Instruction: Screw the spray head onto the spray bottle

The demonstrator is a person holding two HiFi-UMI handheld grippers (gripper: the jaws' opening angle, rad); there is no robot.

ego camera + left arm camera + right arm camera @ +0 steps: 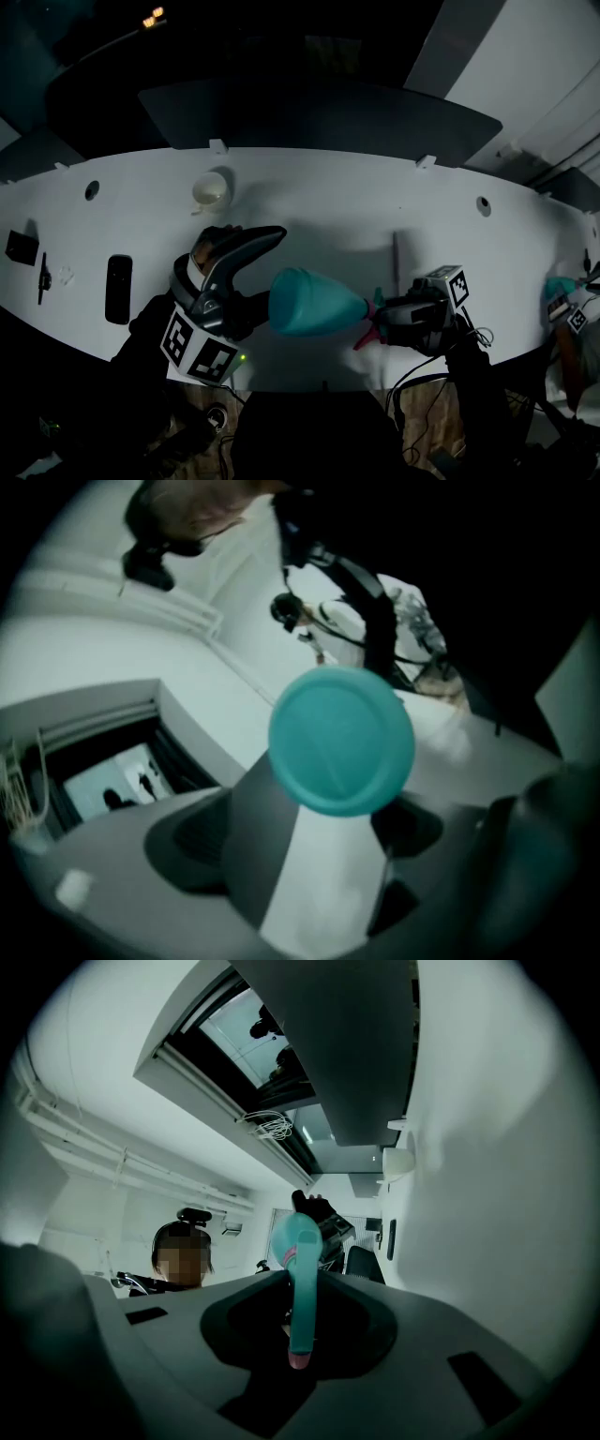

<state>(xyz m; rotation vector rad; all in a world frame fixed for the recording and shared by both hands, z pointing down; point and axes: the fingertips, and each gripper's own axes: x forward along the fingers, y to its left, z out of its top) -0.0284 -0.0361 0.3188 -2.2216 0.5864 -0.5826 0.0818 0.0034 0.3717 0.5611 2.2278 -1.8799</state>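
A teal spray bottle [314, 302] hangs sideways above the near edge of the white table [337, 202]. Its neck points right into the teal spray head [375, 314] with a pink trigger. My right gripper [389, 319] is shut on that spray head [302, 1279], which stands upright between the jaws [300, 1335]. My left gripper [246, 246] is at the bottle's wide end with its jaws spread wide and one dark finger [253, 242] arching above the base. The round bottle base [342, 741] faces the left gripper view head-on, just past the jaws [319, 855]; no pad presses on it.
A white cup [210, 190] stands at the table's back left. A black remote-like slab [118, 288], a small black box [21, 247] and a pen [43, 278] lie at the left. A thin rod [395, 262] lies right of centre. A person [183, 1260] is nearby.
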